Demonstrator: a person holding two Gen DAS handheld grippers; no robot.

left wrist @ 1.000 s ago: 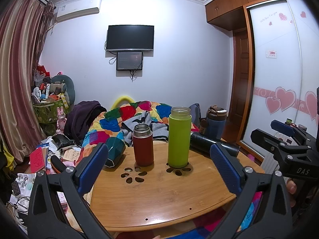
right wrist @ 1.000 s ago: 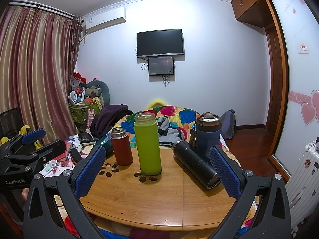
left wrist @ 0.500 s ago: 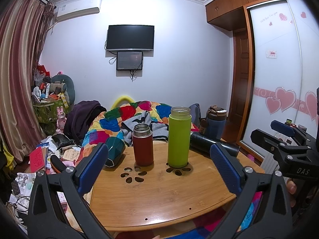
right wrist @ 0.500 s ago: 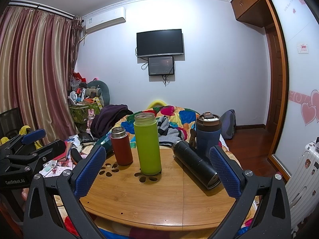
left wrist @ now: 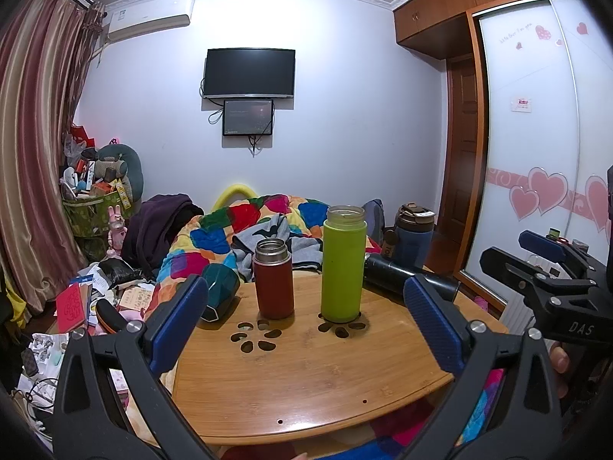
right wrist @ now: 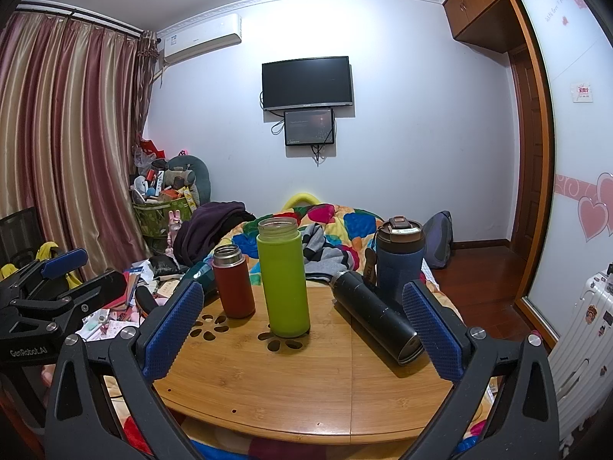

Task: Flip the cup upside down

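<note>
- While I am holding both tongs spread and gripping nothing, the left gripper [left wrist: 306,322] and right gripper [right wrist: 302,329] are hovering before the table [left wrist: 306,383].
- The green cup [left wrist: 342,264] is standing upright mid-table, beside the red cup [left wrist: 273,279].

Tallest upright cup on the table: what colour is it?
Lime green cup, with a clear rim at its open top; the right wrist view shows it best.
</note>
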